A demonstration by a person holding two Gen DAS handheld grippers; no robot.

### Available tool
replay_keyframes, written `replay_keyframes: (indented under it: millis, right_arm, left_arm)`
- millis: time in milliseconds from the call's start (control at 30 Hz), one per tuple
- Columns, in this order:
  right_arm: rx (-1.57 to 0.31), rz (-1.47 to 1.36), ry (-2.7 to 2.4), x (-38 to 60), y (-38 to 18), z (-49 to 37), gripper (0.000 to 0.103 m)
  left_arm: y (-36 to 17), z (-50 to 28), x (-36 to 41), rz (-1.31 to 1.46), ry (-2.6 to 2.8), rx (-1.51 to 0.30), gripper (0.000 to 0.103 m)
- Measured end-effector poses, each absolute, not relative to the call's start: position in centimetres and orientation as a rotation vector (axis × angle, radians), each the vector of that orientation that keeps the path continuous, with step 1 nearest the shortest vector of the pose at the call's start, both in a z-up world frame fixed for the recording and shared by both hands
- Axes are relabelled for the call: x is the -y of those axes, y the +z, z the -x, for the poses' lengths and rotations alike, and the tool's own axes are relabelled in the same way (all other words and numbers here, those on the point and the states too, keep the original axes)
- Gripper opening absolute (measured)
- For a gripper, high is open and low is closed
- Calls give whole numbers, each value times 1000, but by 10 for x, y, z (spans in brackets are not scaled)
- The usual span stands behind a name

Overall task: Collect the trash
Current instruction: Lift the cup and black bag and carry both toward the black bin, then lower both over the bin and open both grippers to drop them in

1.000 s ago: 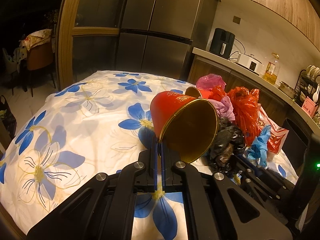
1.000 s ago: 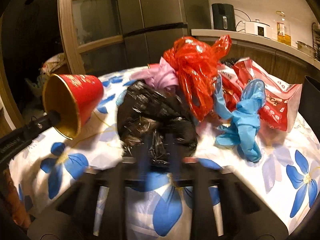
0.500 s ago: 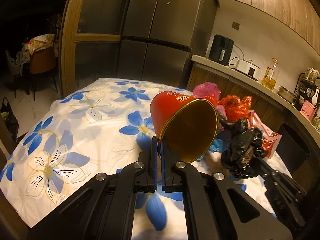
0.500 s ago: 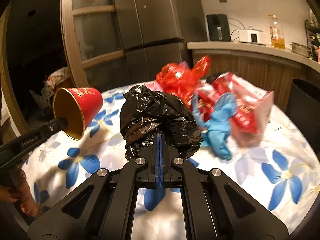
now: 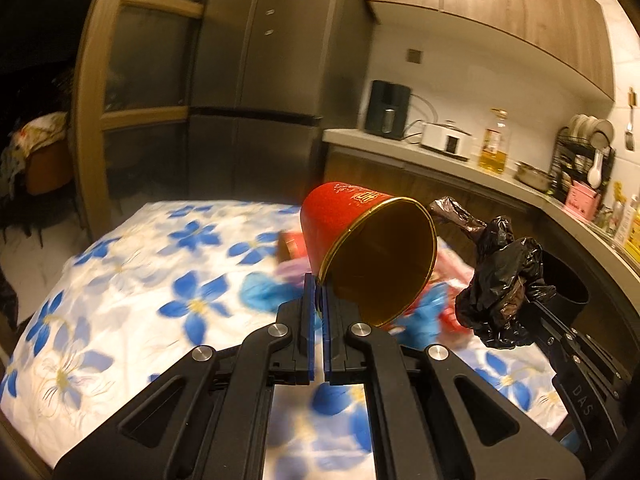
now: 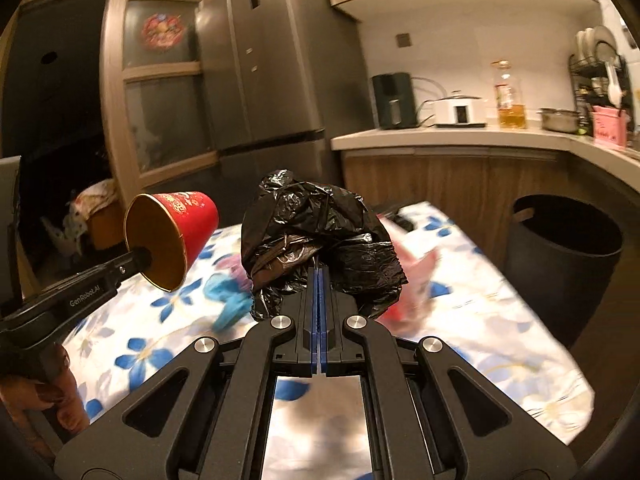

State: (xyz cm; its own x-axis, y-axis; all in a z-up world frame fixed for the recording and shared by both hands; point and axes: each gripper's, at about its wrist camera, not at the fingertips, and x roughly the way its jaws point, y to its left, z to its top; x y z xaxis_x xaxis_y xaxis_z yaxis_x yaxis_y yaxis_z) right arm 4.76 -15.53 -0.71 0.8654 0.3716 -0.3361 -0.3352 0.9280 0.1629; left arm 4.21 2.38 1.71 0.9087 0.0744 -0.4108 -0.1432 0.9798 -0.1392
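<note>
Beside the table [image 6: 472, 320], at its right end, a dark round bin [image 6: 560, 256] is standing on the floor with its mouth open upward; its inside is too dark to read. Spread over the table, a blue-flowered cloth is carrying a blurred heap of red, pink and blue wrappers [image 6: 404, 280]. Compared with half a second ago, both grippers are riding higher and the heap is sitting lower in both views. Above the cloth, the right gripper [image 6: 319, 280] is pinching a crumpled black plastic bag [image 6: 320, 236] between pressed-together fingers, the bag bulging above the tips. To its left, the left gripper [image 5: 319, 292] is nipping the rim of a red paper cup [image 5: 368, 248], its jaws nearly closed on the cup wall. The cup, showing only a bare gold lining, is lying tilted with its long axis running away from the left camera, mouth toward the lens and base pointing up and away toward the fridge.
</note>
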Motion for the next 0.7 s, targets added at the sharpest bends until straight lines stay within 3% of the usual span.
replay_keyframes:
  millis: [700]
  right_arm:
    - [-280, -162, -71, 331, 16, -103, 1]
  left_arm:
    - [42, -154, 180, 23, -278, -369, 2]
